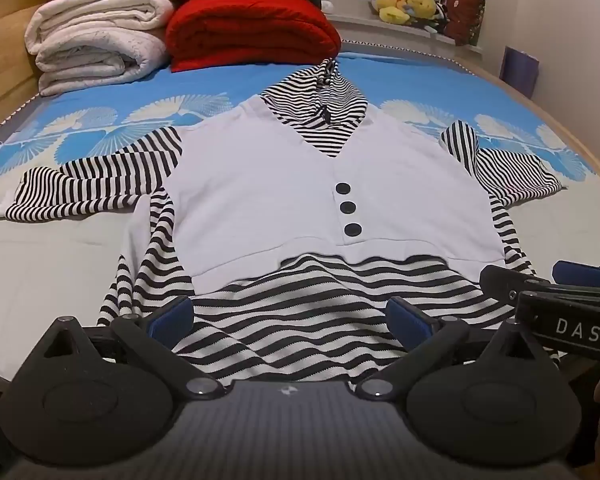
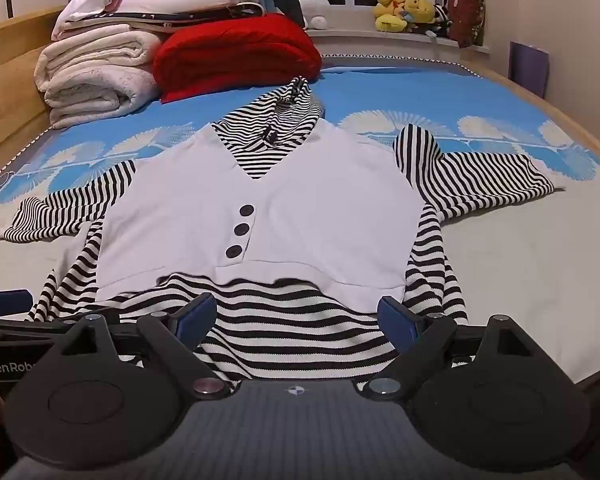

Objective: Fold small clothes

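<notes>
A small top (image 1: pixel 260 184) lies face up on the bed: white vest front with three black buttons, black-and-white striped hood, sleeves and hem. It also shows in the right wrist view (image 2: pixel 320 208). Both sleeves are spread sideways. My left gripper (image 1: pixel 290 318) is open, its blue pads wide apart over the striped hem near the left side. My right gripper (image 2: pixel 298 316) is open over the hem near the right side, and it shows at the right edge of the left wrist view (image 1: pixel 548 288). Neither holds cloth.
The bed has a blue patterned sheet (image 1: pixel 420 84) and a wooden frame (image 1: pixel 4 72). Folded white quilts (image 1: pixel 96 40) and a red blanket (image 1: pixel 252 32) are stacked at the head. Plush toys (image 1: pixel 408 6) sit on the windowsill. The bed's near edge runs under the grippers.
</notes>
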Available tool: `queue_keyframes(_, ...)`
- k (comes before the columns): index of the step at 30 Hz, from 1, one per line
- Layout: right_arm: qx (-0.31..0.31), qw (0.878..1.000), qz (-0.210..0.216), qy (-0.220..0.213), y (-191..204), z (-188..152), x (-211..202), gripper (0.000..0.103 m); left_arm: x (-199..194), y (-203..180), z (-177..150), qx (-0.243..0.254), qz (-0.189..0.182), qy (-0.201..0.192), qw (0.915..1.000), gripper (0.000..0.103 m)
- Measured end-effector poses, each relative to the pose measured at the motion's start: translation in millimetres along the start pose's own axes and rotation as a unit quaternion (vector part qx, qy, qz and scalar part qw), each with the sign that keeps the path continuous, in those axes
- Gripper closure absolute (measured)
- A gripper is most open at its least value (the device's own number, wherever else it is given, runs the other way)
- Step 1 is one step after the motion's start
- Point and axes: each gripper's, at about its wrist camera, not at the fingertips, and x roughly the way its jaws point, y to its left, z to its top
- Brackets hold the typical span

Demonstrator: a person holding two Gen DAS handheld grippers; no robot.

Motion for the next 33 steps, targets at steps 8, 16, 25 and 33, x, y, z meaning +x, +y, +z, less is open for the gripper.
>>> queue_keyframes(8, -0.003, 1.0, 0.0, 0.002, 0.6, -0.3, 0.4, 0.015, -1.2, -0.6, -1.9, 0.0, 0.0, -0.001, 1.0, 0.001)
queue_keyframes(16, -0.004, 1.0, 0.0, 0.002, 0.6, -0.2, 0.4, 0.015, -0.1, -0.2, 0.1, 0.0, 0.0, 0.0, 1.0, 0.001)
queue_keyframes(25, -0.004, 1.0, 0.0, 0.002, 0.8, 0.1, 0.3, 0.015, -0.2, -0.5, 0.0, 0.0, 0.0, 0.0, 1.0, 0.001)
queue_keyframes(33, -0.004, 1.0, 0.0, 0.002, 1.2, -0.2, 0.3, 0.015, -0.1, -0.5, 0.3, 0.0, 0.0, 0.0, 1.0, 0.001)
